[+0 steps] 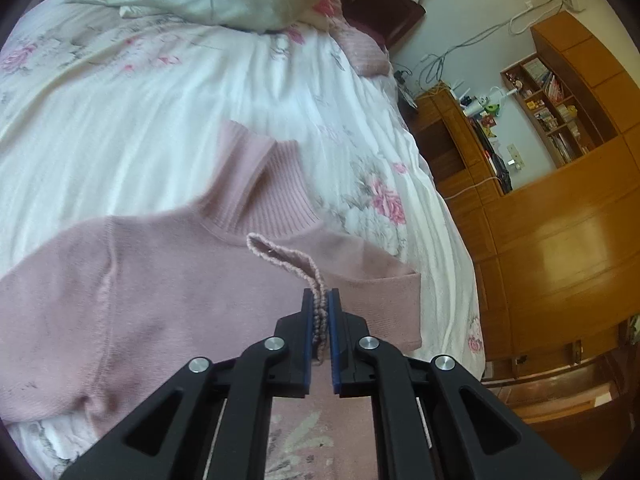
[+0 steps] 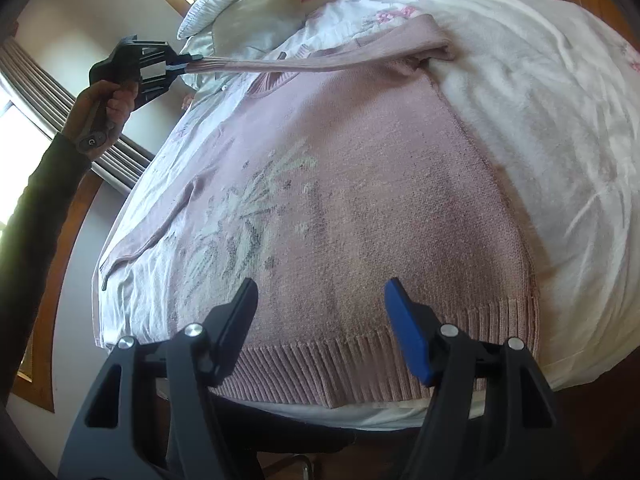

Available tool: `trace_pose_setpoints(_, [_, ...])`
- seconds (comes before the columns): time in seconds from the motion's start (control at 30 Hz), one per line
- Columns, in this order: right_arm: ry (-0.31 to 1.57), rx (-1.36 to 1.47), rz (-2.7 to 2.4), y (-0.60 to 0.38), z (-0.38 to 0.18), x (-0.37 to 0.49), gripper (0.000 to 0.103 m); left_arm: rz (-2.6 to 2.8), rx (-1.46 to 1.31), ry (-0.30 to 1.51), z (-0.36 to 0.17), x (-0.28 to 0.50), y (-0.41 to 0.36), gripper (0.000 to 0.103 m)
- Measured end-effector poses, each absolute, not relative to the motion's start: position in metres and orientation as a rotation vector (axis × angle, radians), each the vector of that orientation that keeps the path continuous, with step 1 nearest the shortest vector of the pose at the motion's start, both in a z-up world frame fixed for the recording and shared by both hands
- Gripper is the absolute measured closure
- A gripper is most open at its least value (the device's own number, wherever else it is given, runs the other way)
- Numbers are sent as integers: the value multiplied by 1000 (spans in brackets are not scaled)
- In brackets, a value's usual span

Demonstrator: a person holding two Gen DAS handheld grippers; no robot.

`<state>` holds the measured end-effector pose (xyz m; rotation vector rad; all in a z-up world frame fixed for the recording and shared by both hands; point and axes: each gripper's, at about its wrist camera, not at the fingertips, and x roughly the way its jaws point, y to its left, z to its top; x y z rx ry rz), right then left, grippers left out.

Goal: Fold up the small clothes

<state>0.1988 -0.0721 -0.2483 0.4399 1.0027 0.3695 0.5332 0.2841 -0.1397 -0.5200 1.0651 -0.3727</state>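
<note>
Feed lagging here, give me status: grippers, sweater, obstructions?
Left gripper shut on sleeve cuff, sleeve drawn across pink sweater. Right gripper open over hem. Nothing in the way.

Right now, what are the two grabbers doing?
Left gripper: shut on the sweater's sleeve cuff.
Right gripper: open, holding nothing, over the sweater's hem.

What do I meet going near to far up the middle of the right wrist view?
Open right tool → ribbed hem of the pink knitted sweater → pale leaf pattern → ribbed neckline → stretched pink sleeve → cream satin pillow.
</note>
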Motion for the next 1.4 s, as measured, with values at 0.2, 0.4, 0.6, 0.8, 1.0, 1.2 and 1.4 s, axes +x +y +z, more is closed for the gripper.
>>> trace_pose_setpoints(0.2, [1017, 435, 390, -58, -249, 198, 37, -279, -554, 1064, -157, 522, 356, 97])
trace_pose_setpoints(0.4, [1035, 428, 387, -52, -252, 199, 37, -213, -613, 1085, -183, 514, 409, 97])
trace_pose_setpoints(0.6, [1040, 430, 390, -48, -254, 200, 37, -170, -639, 1137, -219, 511, 430, 97])
trace_pose_setpoints(0.8, [1053, 429, 395, -41, -257, 203, 37, -137, -623, 1215, -258, 512, 429, 95])
trace_pose_setpoints(1.0, [1058, 435, 400, -41, -260, 203, 37, -101, -594, 1071, -231, 493, 420, 70])
trace_pose_setpoints(1.2, [1054, 432, 425, -30, -255, 201, 37, -109, -580, 1177, -270, 506, 391, 62])
trace_pose_setpoints(1.4, [1039, 422, 416, -36, -242, 190, 37, -117, -707, 1118, -269, 477, 423, 51])
